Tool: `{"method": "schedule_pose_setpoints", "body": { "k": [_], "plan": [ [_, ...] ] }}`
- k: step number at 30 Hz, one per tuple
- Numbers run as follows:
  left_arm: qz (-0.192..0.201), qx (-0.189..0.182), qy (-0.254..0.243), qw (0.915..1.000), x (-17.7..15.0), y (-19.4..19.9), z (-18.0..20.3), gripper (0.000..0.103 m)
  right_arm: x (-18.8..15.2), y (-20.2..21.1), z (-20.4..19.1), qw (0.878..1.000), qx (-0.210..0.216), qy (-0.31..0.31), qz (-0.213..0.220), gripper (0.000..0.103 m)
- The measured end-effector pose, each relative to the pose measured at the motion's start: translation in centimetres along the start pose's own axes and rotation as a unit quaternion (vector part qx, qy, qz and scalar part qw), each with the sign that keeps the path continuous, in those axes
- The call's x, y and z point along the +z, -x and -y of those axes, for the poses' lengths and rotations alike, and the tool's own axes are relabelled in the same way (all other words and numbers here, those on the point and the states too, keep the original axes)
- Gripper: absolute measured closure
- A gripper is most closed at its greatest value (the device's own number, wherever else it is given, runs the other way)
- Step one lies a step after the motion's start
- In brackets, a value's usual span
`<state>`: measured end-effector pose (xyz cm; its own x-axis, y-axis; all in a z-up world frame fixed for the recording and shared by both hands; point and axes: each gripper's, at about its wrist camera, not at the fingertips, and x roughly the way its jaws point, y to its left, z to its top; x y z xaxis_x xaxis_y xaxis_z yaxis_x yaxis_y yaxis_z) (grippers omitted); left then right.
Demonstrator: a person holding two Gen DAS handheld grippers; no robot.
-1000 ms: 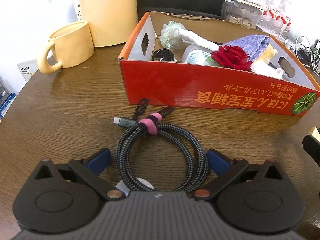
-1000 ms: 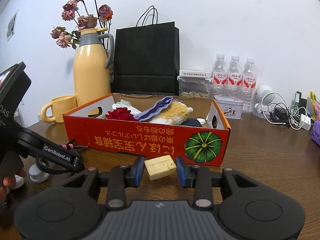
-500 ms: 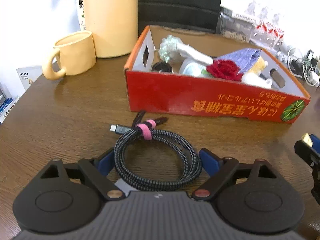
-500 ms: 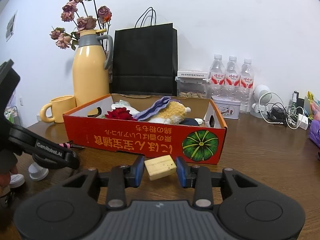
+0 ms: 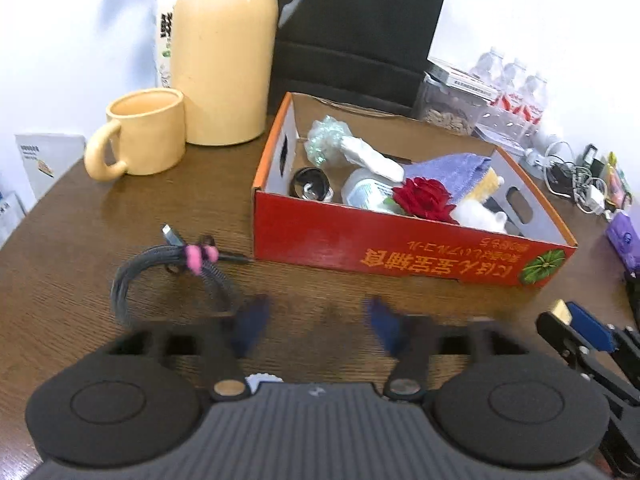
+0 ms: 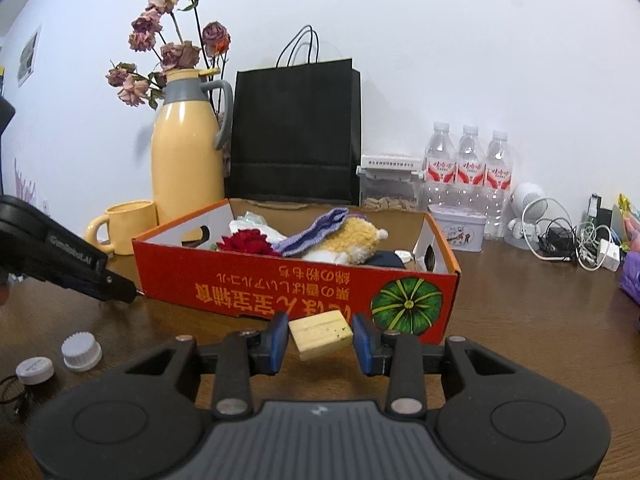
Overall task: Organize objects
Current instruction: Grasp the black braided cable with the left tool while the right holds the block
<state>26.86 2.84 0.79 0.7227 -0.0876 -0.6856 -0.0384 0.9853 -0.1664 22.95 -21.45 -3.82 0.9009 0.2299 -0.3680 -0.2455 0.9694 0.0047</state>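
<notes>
Yellow Japanese characters are running upside down along the red front wall of the cardboard box (image 6: pixel 256 284), just ahead of the jaws in the right wrist view, ending beside a printed green pumpkin picture (image 6: pixel 406 300). The same upside-down yellow print is showing on the box (image 5: pixel 400 248) ahead and to the right of the jaws in the left wrist view. White lettering, seemingly "GenRobot.AI", is sitting blurred on the black arm of the left gripper (image 6: pixel 76 258), far to the left of the jaws. The red labels on the water bottles (image 6: pixel 468 168) behind the box are carrying characters too small to read.
</notes>
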Motion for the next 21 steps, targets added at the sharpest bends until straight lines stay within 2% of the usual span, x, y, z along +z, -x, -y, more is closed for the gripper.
{"method": "schedule_pose_setpoints", "body": {
  "k": [1,2,3,7,10,16,21],
  "plan": [
    [0.002,-0.004,-0.001,1.0,0.1,0.2,-0.1,0.008,-0.1,-0.1,0.1,1.0,0.001,-0.002,-0.002,0.07],
    [0.005,-0.008,-0.005,0.9999,0.4,0.6,-0.2,0.006,-0.1,-0.2,0.3,1.0,0.002,-0.005,-0.004,0.07],
    [0.007,-0.011,-0.007,0.9999,0.6,1.0,-0.3,0.0,-0.1,-0.3,0.4,1.0,0.004,-0.008,-0.006,0.07],
    [0.016,-0.002,0.01,0.9998,2.0,2.4,-1.6,0.0,-0.2,-0.1,0.6,1.0,0.01,-0.013,-0.005,0.07],
    [0.02,0.029,0.02,0.9992,2.9,2.7,-3.0,0.0,-0.2,0.0,0.6,1.0,0.012,-0.016,-0.003,0.069],
    [-0.037,0.106,0.012,0.9935,2.7,0.0,-5.0,0.0,-0.1,0.2,0.6,1.0,0.012,-0.018,-0.002,0.069],
    [-0.079,0.138,-0.023,0.987,1.3,-2.6,-5.1,0.0,-0.1,0.2,0.5,1.0,0.01,-0.016,-0.003,0.069]
  ]
}}
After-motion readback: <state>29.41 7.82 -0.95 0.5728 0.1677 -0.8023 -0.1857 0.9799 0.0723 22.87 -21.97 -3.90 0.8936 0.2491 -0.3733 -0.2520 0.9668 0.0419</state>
